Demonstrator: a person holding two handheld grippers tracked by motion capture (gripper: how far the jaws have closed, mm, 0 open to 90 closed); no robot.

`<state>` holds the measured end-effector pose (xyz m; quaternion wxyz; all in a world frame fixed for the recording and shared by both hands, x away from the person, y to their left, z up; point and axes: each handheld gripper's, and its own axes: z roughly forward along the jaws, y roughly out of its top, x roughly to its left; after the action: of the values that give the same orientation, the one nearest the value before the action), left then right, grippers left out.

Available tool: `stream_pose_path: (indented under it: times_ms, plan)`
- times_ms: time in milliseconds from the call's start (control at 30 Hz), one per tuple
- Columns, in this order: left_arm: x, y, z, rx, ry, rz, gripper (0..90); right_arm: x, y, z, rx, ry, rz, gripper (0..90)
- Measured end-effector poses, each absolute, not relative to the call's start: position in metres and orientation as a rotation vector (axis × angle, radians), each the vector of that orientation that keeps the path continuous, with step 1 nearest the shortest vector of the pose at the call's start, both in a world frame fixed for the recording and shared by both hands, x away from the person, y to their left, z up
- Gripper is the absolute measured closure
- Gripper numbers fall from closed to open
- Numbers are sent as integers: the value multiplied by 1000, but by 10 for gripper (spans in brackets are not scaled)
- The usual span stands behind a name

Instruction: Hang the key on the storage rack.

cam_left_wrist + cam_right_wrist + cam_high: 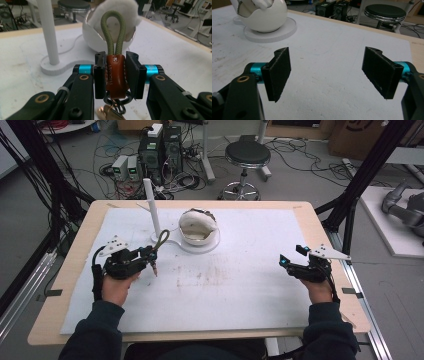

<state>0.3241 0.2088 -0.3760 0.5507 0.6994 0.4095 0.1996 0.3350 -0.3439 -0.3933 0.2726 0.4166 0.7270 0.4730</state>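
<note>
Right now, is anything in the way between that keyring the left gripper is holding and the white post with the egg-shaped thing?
Nothing visible. The left gripper holds the keyring by its leather tab, and bare mat lies between it and the white post beside the egg-shaped holder.

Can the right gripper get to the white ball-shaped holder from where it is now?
Probably yes: the right gripper is open, and bare mat lies between it and the white holder.

A wooden table [75,245] carries a white mat [240,285] over most of its top, stained near the middle. On the mat, ahead of the left tongs [150,254] and well left of the right tongs [292,257], lies a white base [200,246] bearing a post [151,207] and an open ball-shaped shell [197,225].
</note>
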Motion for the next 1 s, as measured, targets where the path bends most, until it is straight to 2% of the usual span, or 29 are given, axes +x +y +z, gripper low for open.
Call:
stream_pose_path:
  times_ms: [467, 1000]
  plan:
    - [321, 230, -334, 1540, 948, 535, 703, 336, -338, -390, 1102, 1958, 1283, 235]
    - [355, 225, -302, 1549, 962, 623, 703, 338, -338, -389, 1098, 1960, 1288, 235]
